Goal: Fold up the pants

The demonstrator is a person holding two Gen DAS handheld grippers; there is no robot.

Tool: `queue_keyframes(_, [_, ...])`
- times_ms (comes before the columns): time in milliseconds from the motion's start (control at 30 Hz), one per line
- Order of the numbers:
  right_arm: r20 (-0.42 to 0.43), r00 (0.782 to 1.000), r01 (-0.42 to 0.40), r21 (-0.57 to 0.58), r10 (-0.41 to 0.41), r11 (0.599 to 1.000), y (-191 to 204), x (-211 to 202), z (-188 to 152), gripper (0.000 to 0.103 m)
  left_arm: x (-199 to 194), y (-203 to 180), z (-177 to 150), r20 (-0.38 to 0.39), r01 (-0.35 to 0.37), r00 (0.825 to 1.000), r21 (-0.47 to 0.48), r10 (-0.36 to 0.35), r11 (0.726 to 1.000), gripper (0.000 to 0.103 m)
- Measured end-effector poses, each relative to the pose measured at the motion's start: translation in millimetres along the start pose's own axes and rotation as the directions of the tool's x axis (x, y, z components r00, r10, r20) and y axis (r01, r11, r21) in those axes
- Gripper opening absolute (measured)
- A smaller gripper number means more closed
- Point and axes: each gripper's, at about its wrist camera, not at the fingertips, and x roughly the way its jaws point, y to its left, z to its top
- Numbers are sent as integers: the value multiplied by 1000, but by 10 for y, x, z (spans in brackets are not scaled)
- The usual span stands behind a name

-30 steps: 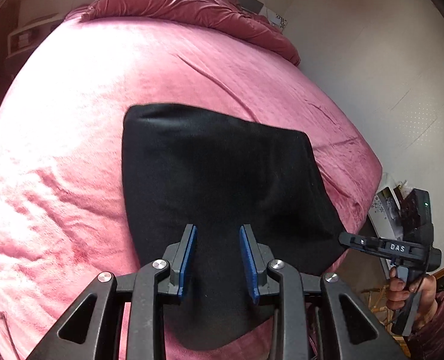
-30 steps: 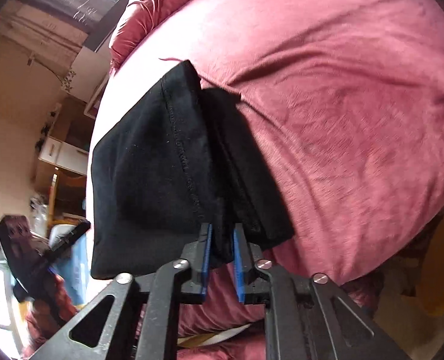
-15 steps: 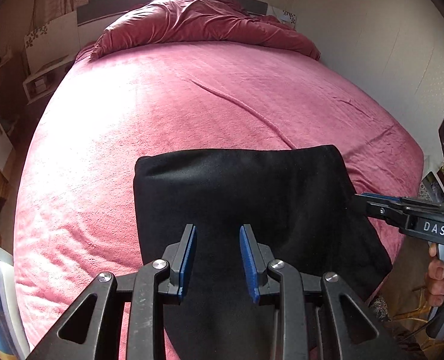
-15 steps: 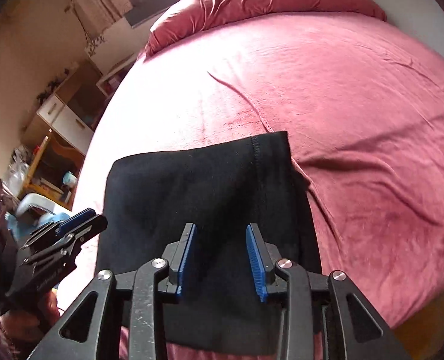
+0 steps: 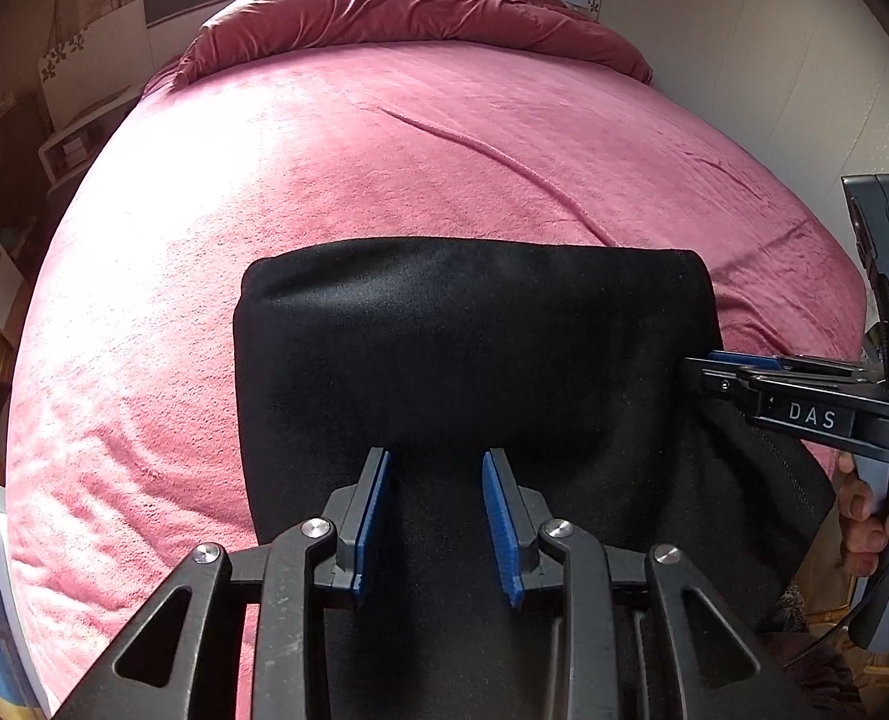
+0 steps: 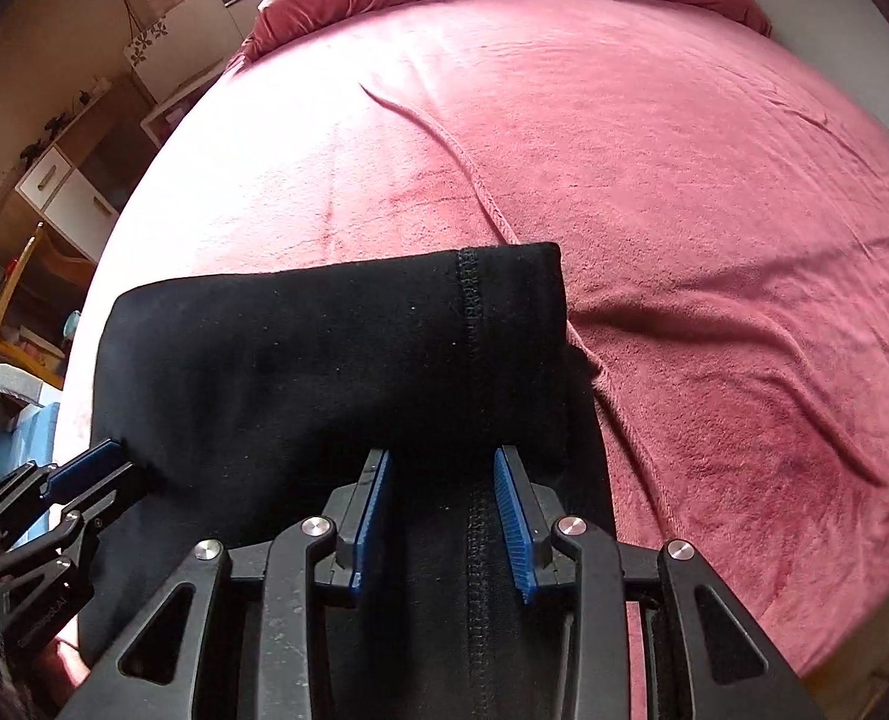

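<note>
The right hand-held gripper (image 6: pixel 442 519) has just let go, so both it and the left hand-held gripper (image 5: pixel 437 531) hang released above the pants (image 5: pixel 474 348), folded on the bed (image 5: pixel 324 168) beneath them.

We hold our left gripper (image 5: pixel 437 525) and right gripper (image 6: pixel 444 525) side by side, level, both with jaws parted wide.

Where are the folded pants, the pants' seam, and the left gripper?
folded pants (image 5: pixel 474 348): left wrist view, top face.
seam (image 6: pixel 468 300): right wrist view, stitched line near fold.
left gripper (image 5: pixel 438 531): left wrist view, midway between open fingertips.
</note>
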Motion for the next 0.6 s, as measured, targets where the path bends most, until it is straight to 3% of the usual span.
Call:
queue_keyframes(500, [97, 995, -9, -18, 10, 1000, -89, 16, -102, 35, 107, 14, -34, 19, 7, 1000, 2, -7, 1000, 39])
queue_keyframes(600, [101, 994, -49, 0, 49, 999, -121, -78, -93, 38, 8, 91, -53, 49, 58, 997, -30, -57, 998, 39])
